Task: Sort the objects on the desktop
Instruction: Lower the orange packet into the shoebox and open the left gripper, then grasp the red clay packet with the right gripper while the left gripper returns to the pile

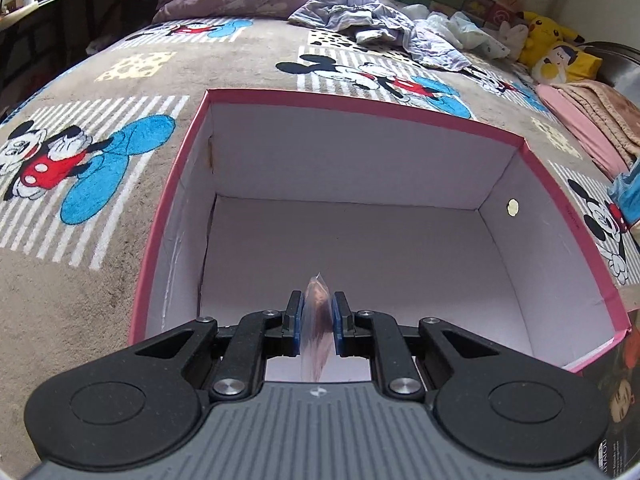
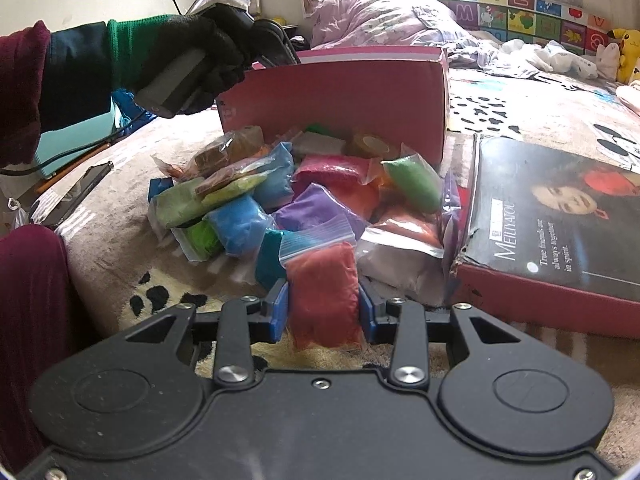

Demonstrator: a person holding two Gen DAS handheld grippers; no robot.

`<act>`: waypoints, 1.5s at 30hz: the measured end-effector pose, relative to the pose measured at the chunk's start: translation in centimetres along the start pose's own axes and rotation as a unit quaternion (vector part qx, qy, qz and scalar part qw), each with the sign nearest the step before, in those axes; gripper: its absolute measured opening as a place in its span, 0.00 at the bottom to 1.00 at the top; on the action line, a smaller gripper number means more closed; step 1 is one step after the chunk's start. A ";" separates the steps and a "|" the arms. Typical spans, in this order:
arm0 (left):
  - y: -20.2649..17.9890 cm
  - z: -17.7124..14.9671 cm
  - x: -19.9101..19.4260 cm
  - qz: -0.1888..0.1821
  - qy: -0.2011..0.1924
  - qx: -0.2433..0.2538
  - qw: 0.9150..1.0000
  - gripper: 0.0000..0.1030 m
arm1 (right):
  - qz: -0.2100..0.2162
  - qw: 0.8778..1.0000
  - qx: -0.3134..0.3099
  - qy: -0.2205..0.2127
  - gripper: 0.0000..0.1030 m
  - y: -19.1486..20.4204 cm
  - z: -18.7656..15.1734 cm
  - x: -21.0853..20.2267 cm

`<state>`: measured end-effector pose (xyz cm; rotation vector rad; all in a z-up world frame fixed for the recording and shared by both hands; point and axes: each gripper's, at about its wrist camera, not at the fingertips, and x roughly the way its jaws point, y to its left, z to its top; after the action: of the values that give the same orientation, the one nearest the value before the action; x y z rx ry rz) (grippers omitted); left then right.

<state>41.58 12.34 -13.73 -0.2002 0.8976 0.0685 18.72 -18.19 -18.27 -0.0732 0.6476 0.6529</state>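
My left gripper [image 1: 317, 310] is shut on a thin clear bag of brownish-pink stuff [image 1: 316, 332], held edge-on over the inside of the open pink box [image 1: 352, 104]; the box floor is bare and white. In the right wrist view my right gripper [image 2: 323, 307] is shut on a zip bag of red fluff [image 2: 324, 300] at the near edge of a pile of coloured bags [image 2: 288, 196]. The pile lies on the bed in front of the pink box [image 2: 340, 96]. The gloved hand with the left gripper [image 2: 192, 68] is over the box's left end.
The box lid with a printed face [image 2: 560, 216] lies right of the pile. A phone [image 2: 76, 196] lies at the left. Crumpled bedding [image 1: 352, 8] and plush toys [image 1: 556, 48] are at the far side of the Mickey Mouse blanket [image 1: 80, 152].
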 end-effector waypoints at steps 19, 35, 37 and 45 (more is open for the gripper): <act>0.0 0.1 -2.9 0.011 -0.012 0.030 0.999 0.15 | 0.000 1.000 -0.014 0.000 0.35 0.8 0.1 -0.3; -0.2 -1.9 -8.9 -0.025 -0.058 0.025 0.998 0.76 | 0.000 1.000 -0.019 -0.018 0.35 1.7 1.0 -1.7; -0.2 -2.7 -9.9 -0.021 -0.069 0.031 0.997 0.76 | 0.000 1.000 -0.015 -0.023 0.35 1.8 1.3 -2.0; -0.9 -6.7 -13.2 -0.034 -0.092 0.044 0.994 0.76 | 0.008 0.999 0.009 -0.040 0.35 1.4 2.8 -3.3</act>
<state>28.31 10.46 -7.35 -0.1396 0.7085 -0.0149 17.37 -18.18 -13.94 -0.0256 0.5769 0.6617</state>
